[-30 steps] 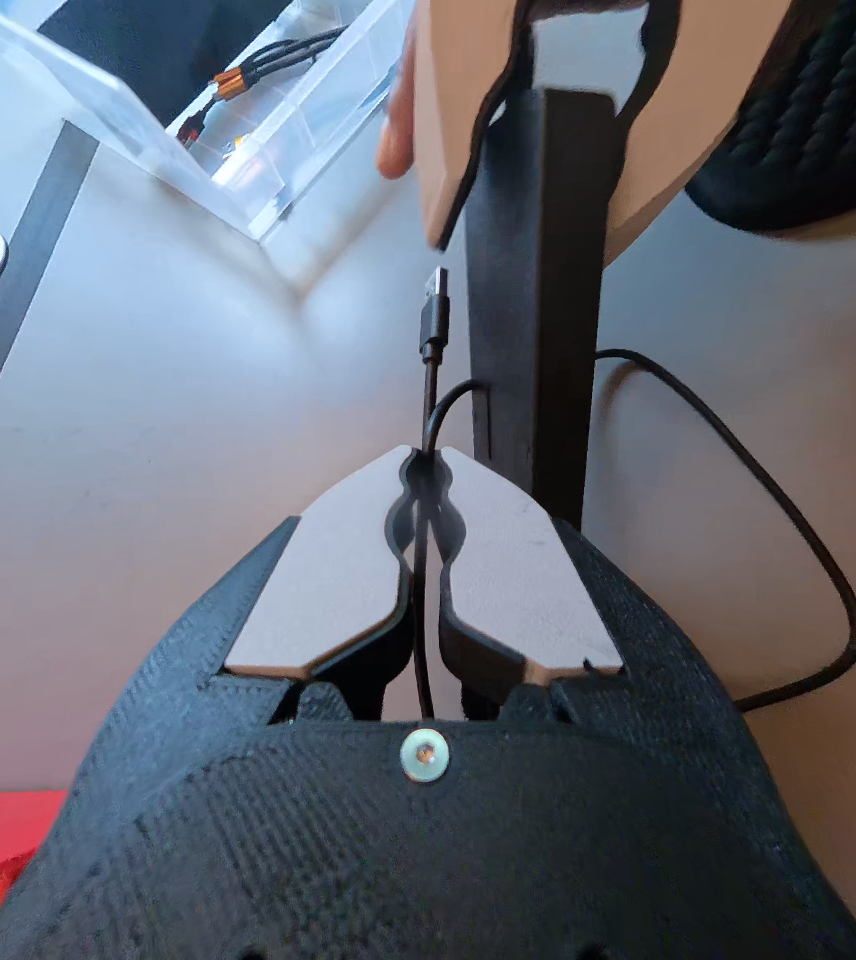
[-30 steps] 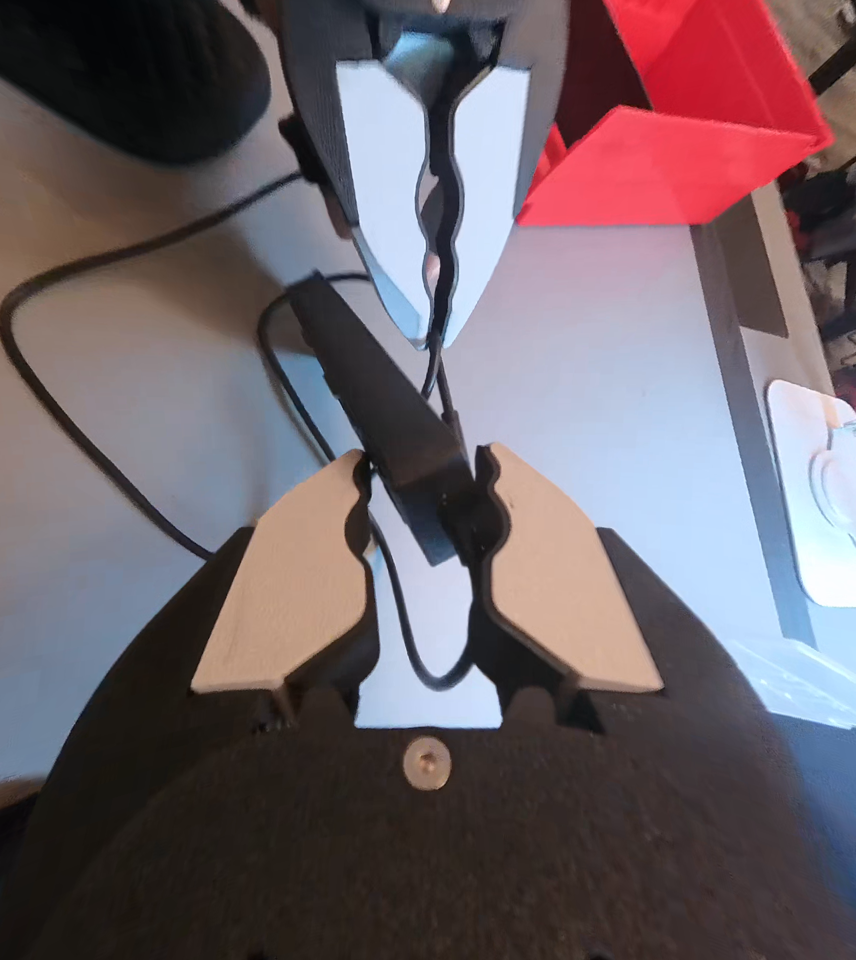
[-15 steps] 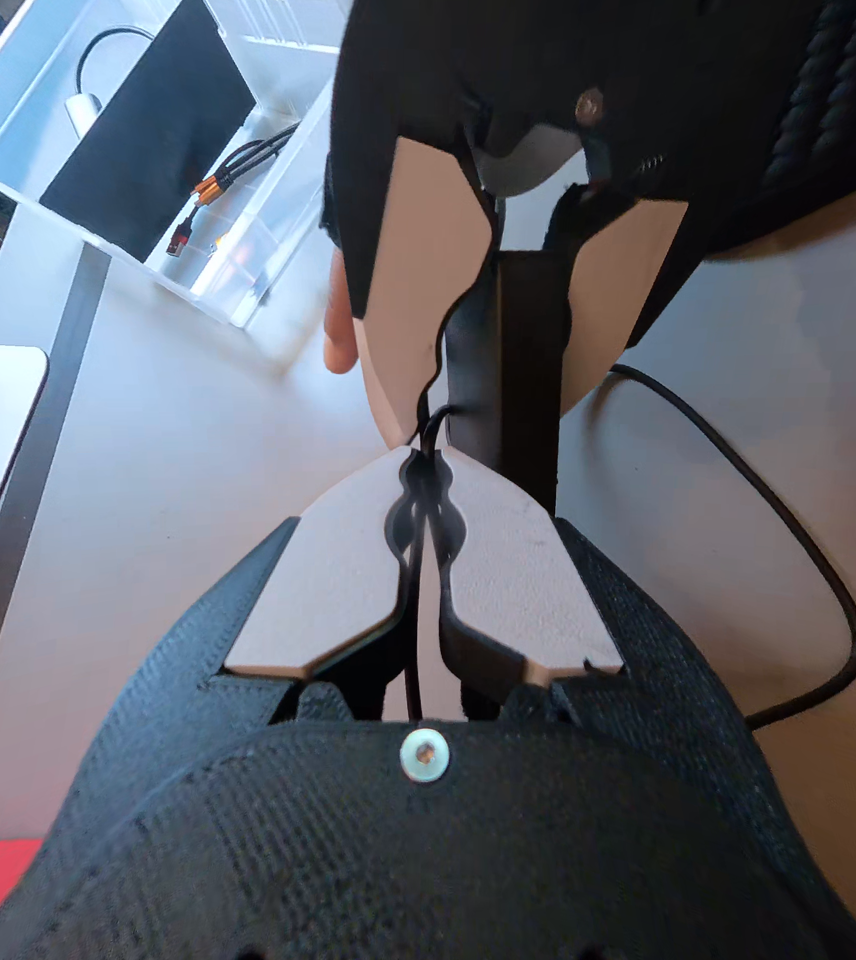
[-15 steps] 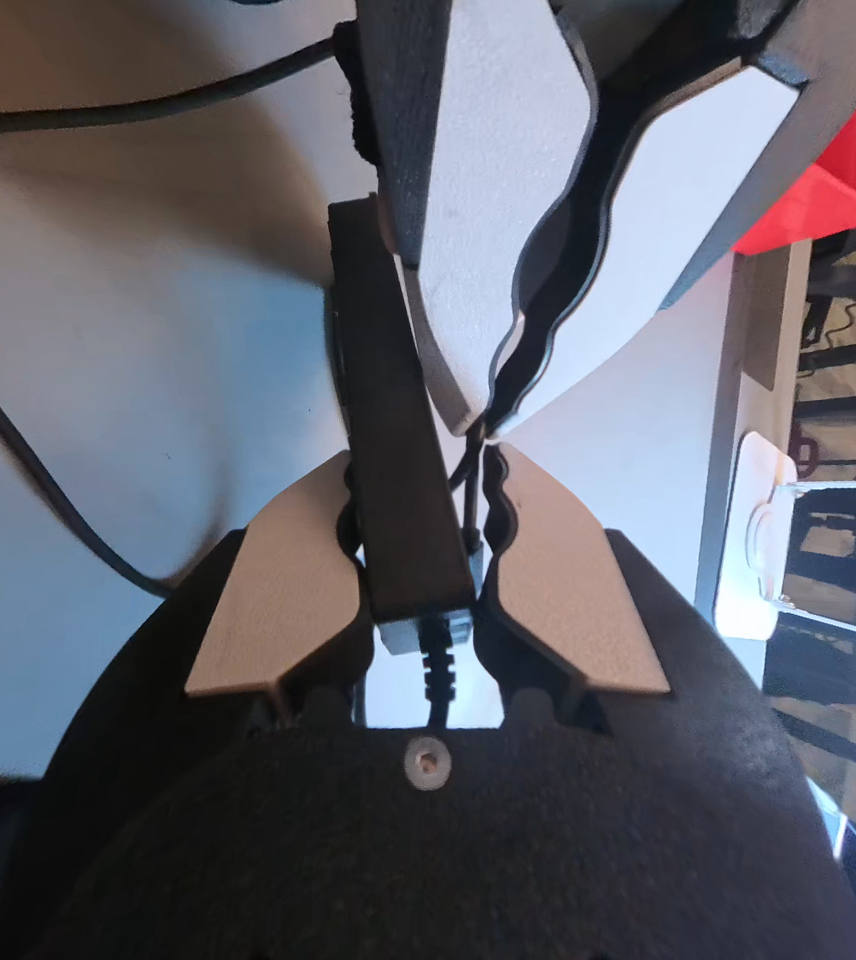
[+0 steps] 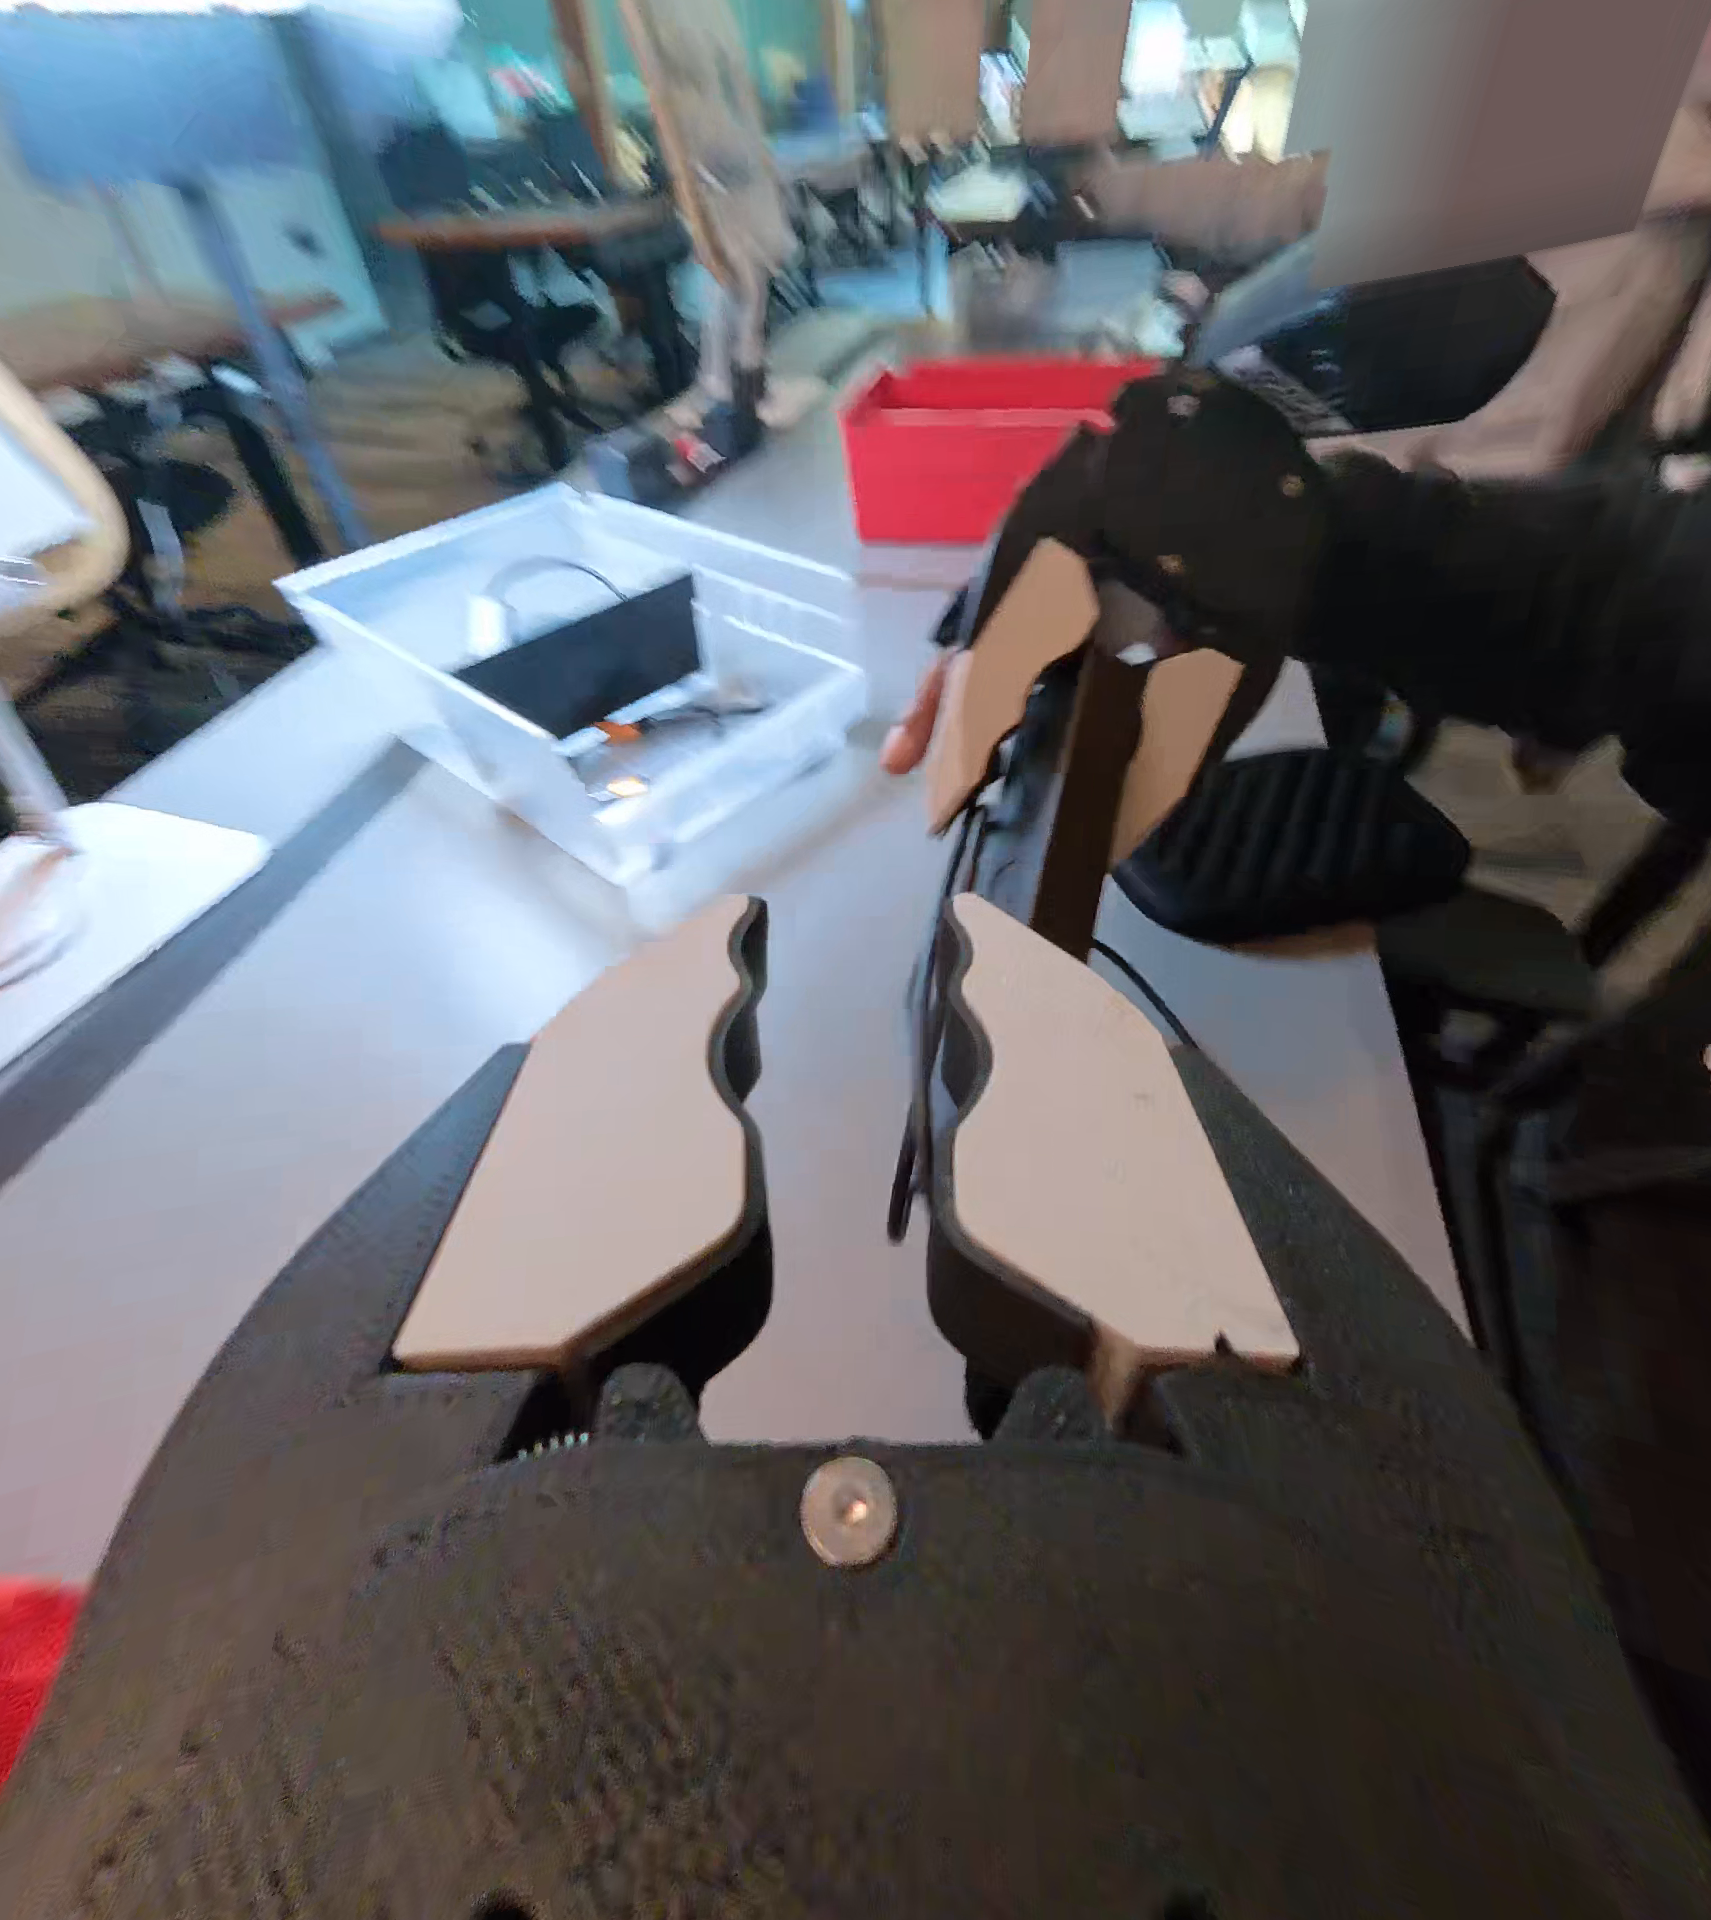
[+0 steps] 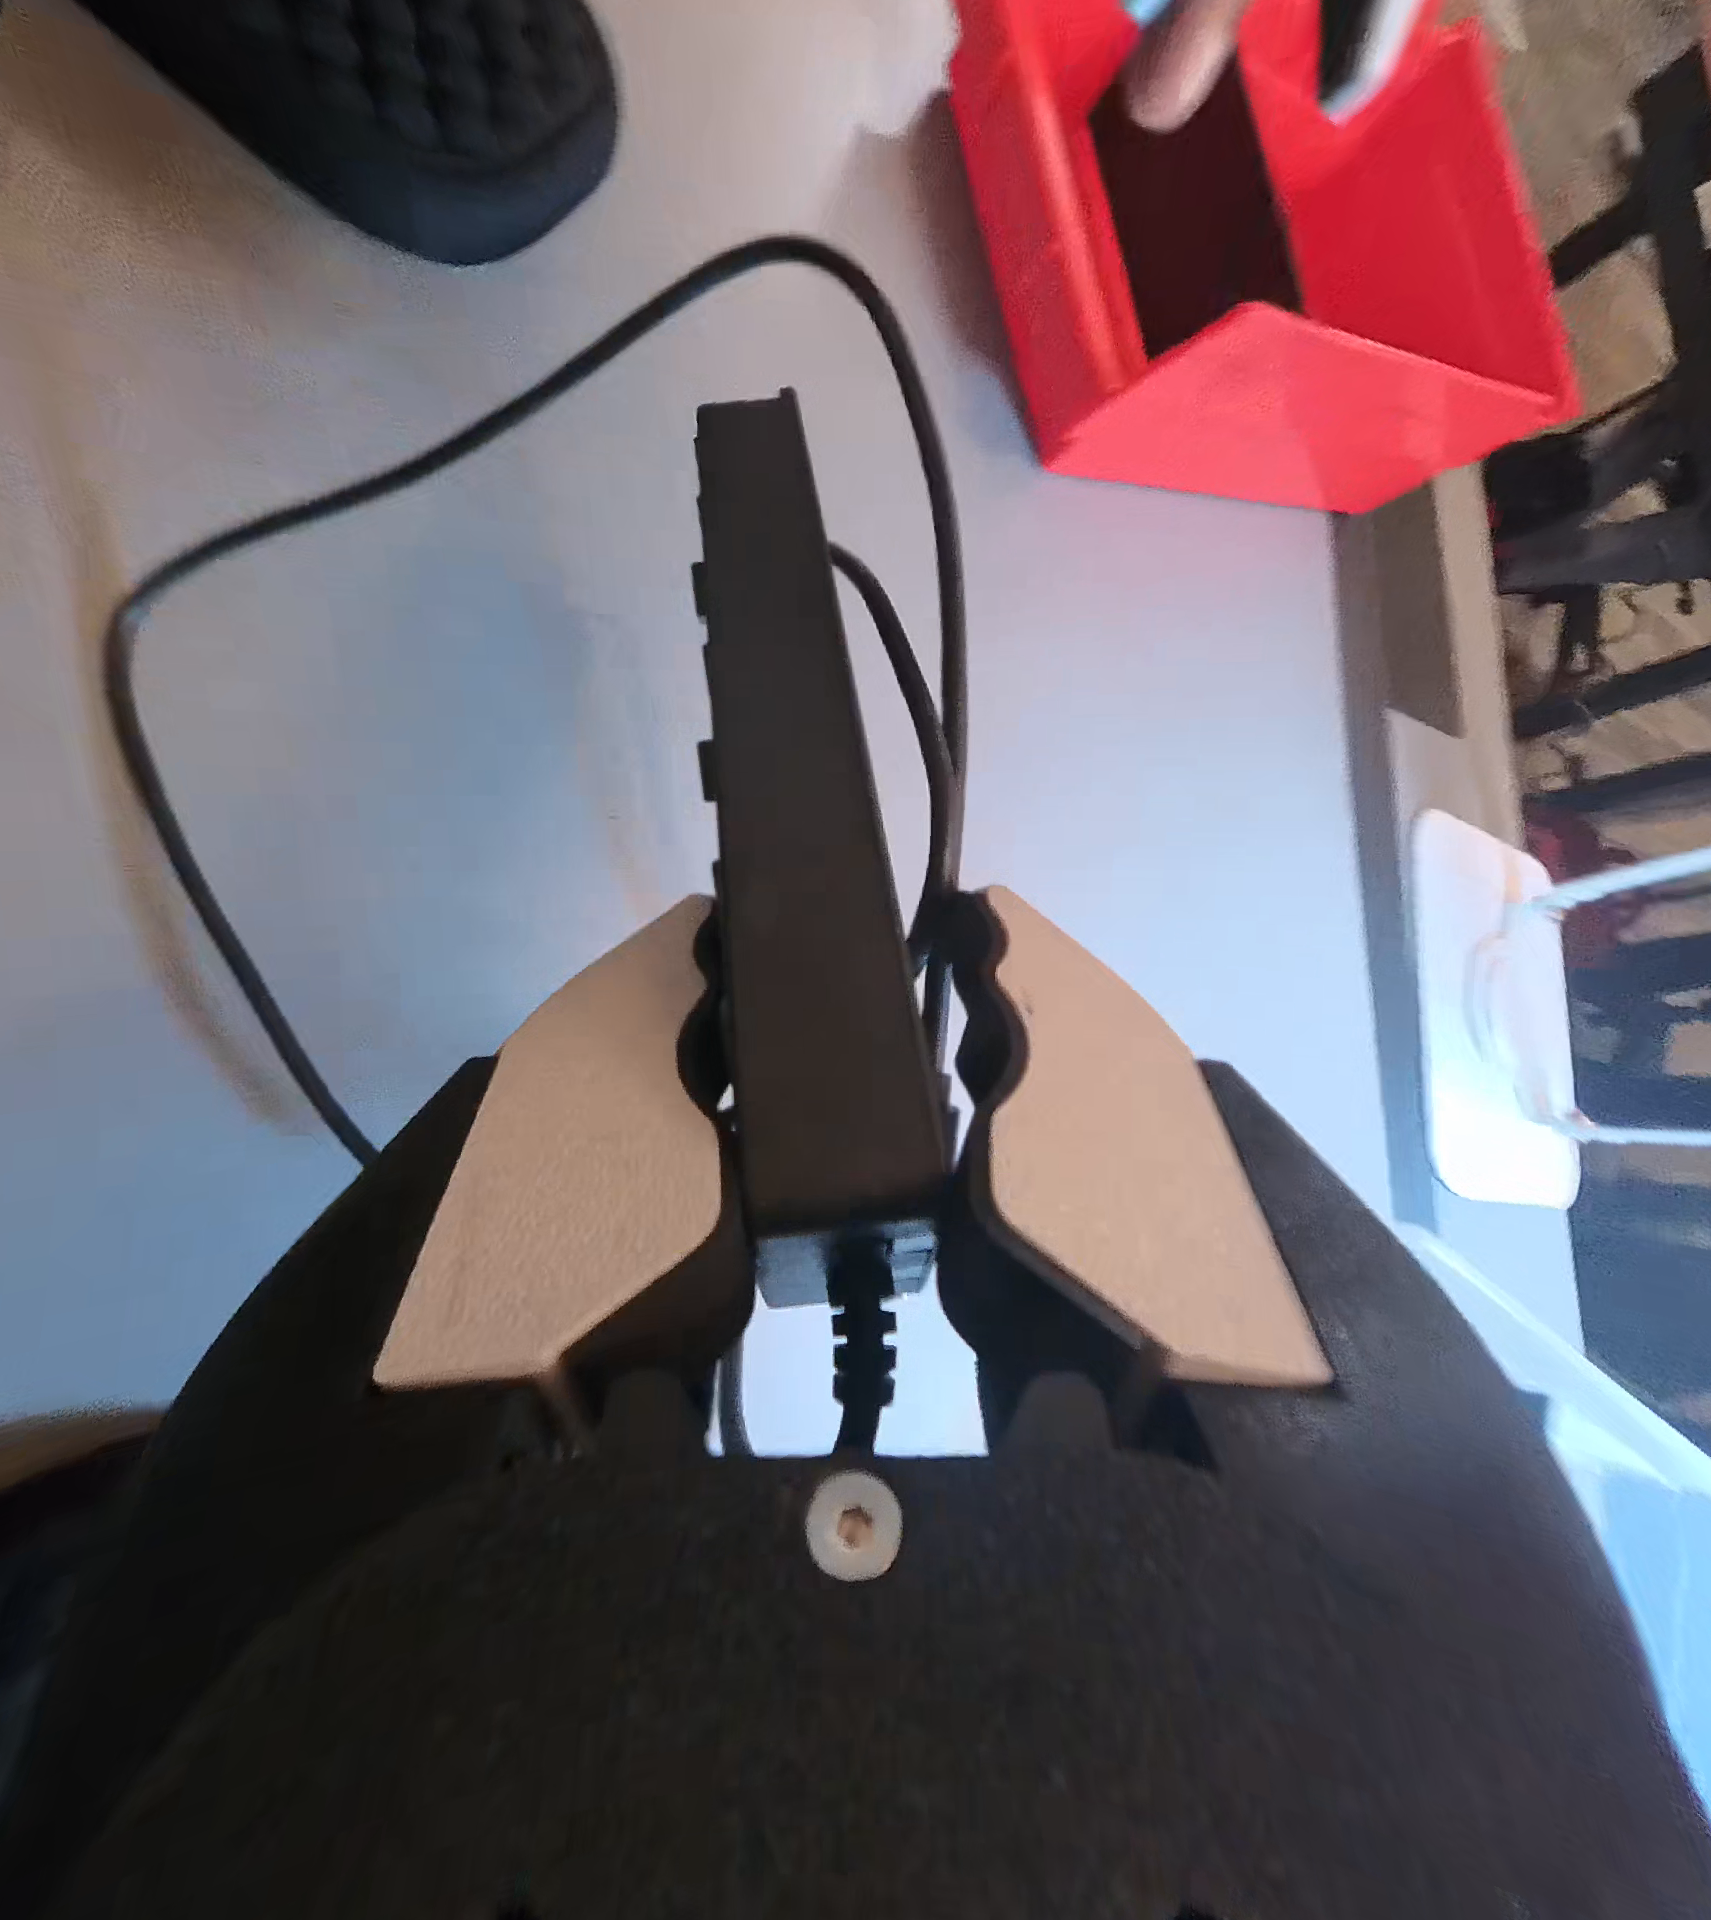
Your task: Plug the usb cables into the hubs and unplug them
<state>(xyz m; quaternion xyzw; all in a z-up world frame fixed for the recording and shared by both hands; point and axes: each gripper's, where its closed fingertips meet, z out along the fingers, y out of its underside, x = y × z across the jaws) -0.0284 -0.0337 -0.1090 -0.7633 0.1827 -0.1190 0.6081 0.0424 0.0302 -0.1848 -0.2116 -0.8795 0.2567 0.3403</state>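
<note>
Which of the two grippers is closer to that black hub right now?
Right. The right hand-held gripper is clamped on the hub; the left hand-held gripper is open and apart from it, with the cable beside one finger.

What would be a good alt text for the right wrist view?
The right gripper clamps a black USB hub held above a pale table, with thin black cables looping beneath. A red bin stands at the table's far corner.
</note>
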